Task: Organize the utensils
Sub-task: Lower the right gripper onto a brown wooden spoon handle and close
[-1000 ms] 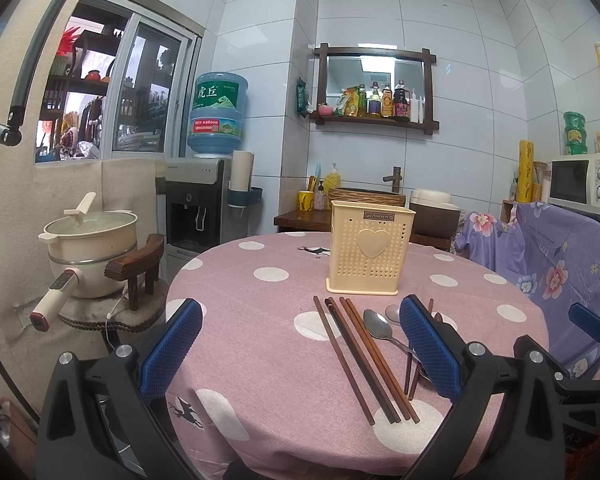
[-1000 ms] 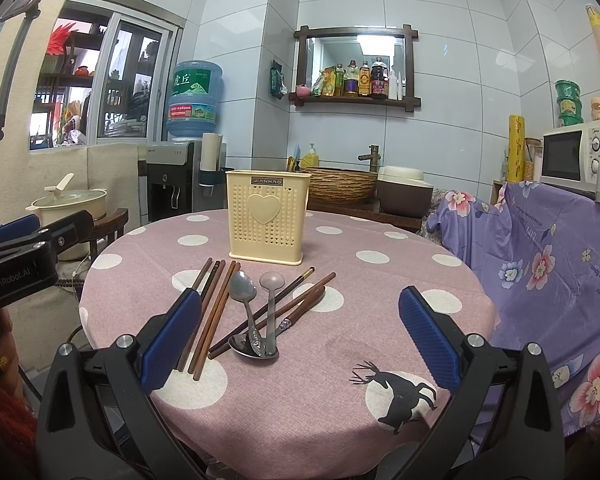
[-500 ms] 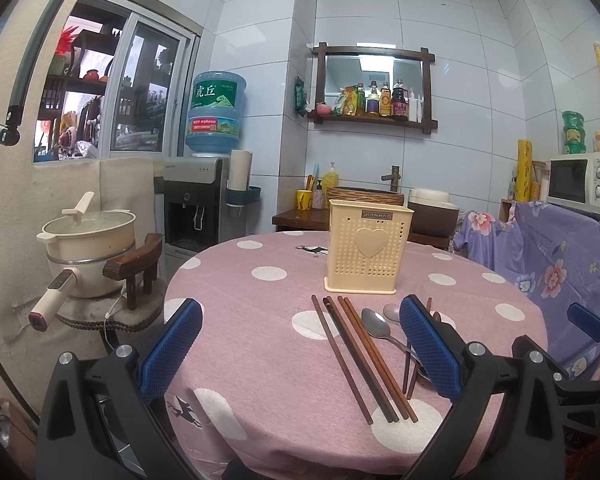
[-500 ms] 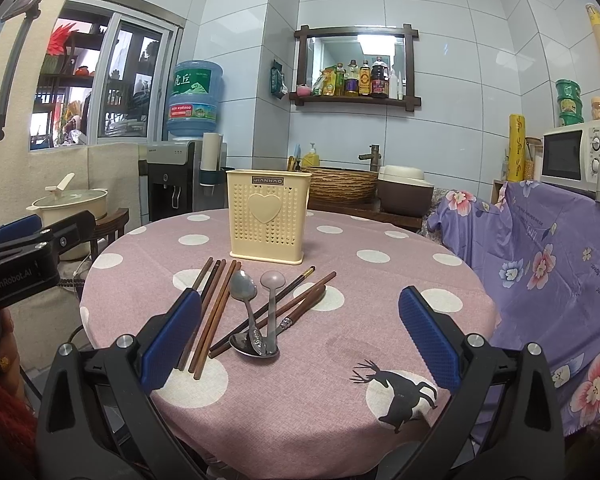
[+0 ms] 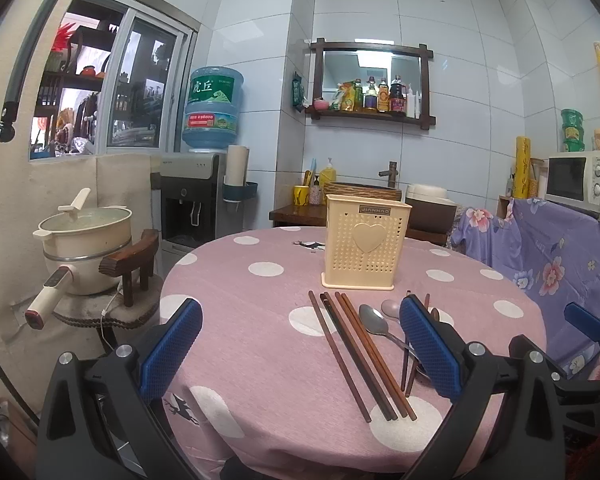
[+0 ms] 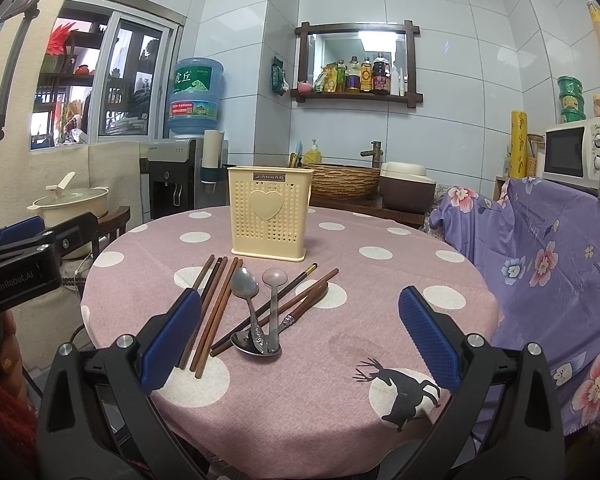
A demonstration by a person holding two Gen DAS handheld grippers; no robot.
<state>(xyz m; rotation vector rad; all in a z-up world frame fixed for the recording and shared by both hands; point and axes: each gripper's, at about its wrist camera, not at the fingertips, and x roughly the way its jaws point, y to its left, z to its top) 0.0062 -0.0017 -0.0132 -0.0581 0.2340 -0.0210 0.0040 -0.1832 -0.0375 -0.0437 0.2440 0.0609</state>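
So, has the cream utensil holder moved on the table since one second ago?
No. In the right wrist view the cream utensil holder keeps its place against the woven basket behind it.

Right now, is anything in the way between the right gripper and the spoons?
Nothing visible. The right gripper is open, and only bare tablecloth lies between it and the spoons, which lie among the chopsticks.

Barely anything changed here: your left gripper [image 5: 300, 354] lifted or tipped back a touch, so the yellow utensil holder [image 5: 366, 241] and chopsticks [image 5: 356, 350] sit slightly higher in its view than a second ago.
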